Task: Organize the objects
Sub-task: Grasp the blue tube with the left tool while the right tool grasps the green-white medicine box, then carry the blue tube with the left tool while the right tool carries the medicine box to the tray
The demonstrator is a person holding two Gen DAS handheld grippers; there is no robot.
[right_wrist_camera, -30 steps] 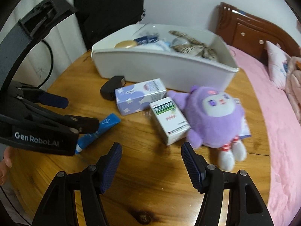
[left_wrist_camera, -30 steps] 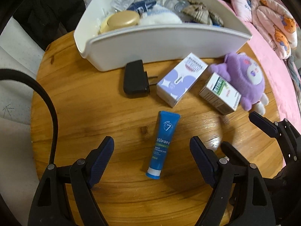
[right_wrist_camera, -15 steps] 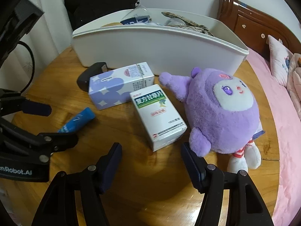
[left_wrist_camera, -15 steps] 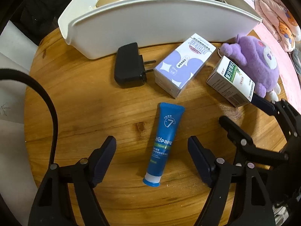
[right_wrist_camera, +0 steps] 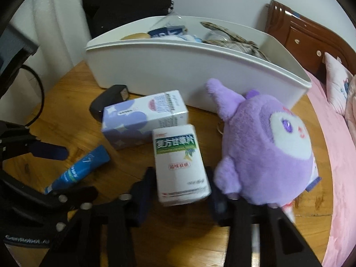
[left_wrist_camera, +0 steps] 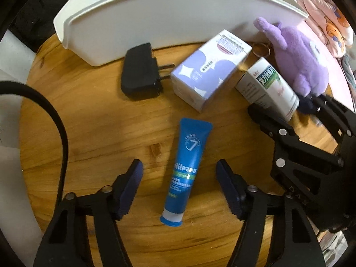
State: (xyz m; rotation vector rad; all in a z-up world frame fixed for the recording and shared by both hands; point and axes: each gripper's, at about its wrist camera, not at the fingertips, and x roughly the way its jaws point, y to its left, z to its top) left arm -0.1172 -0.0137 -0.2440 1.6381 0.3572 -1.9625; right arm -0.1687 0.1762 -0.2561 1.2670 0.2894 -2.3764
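A: Fingers of the left gripper (left_wrist_camera: 179,185) stood spread wide, grasping nothing, one finger on each side of the blue tube (left_wrist_camera: 185,171), apart from it. Fingers of the right gripper (right_wrist_camera: 181,197) also released, flanking the near end of the white medicine box (right_wrist_camera: 179,164); contact not clear through the blur.

B: Step in hand?

A: Judged as approach for two picks, both items bound for the white bin (left_wrist_camera: 155,20) beyond the fingertips. Next move would call for lowering, then closing across each item's narrow width.

B: Orientation?

A: Tube lay flat on the counter (left_wrist_camera: 89,120), long axis roughly along the left fingers, cap toward the camera, crimped end toward the bin. Box lay flat, long axis running away from the right fingers, just beside the purple plush (right_wrist_camera: 264,146).
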